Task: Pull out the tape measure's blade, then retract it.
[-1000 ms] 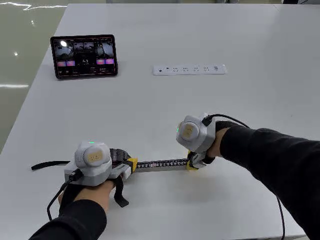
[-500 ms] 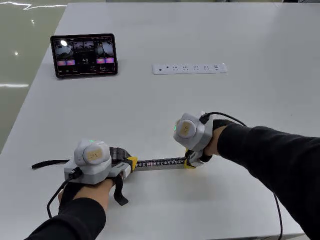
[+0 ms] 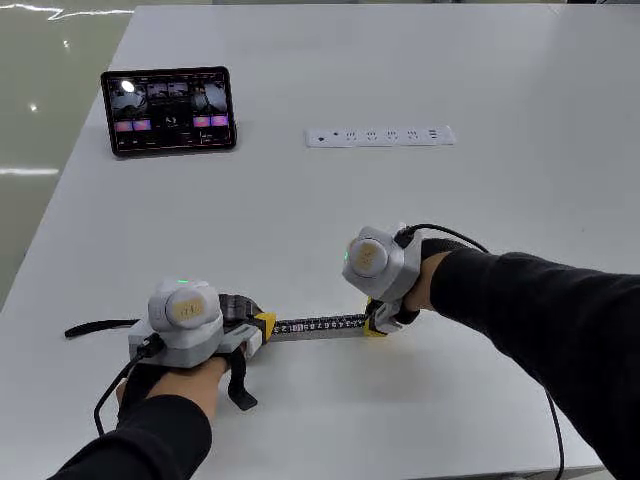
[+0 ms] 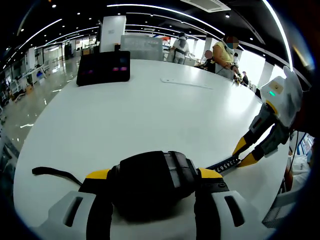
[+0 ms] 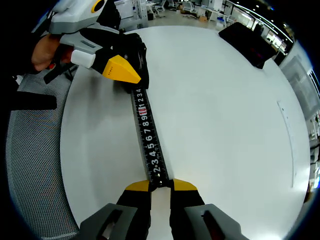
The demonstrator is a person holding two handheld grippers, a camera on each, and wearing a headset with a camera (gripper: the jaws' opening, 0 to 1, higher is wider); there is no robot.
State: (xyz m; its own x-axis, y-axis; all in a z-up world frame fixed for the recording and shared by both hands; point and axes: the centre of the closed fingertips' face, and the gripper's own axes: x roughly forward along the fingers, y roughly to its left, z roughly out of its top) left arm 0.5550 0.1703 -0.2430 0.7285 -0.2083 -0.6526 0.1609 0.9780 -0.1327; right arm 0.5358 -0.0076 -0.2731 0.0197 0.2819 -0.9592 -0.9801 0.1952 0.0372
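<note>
1. The left gripper (image 3: 258,328) was clamped on the black tape measure (image 3: 237,309), one yellow-tipped jaw on each side of the case in the left gripper view (image 4: 152,175).
2. The tape measure (image 4: 150,182) sat low on the white table (image 3: 400,60), near its front edge and left of centre in the head view.
3. The blade (image 3: 320,325) was drawn out and lay flat along the table towards the right gripper (image 3: 378,325).
4. In the right gripper view, the right gripper (image 5: 161,186) was pinched on the blade's free end. The numbered blade (image 5: 147,135) ran straight to the case, held by the left gripper (image 5: 120,67).
5. A black strap (image 3: 95,328) trailed left of the case.
6. A lit tablet (image 3: 168,110) and a white power strip (image 3: 380,137) stood well apart, farther back.
</note>
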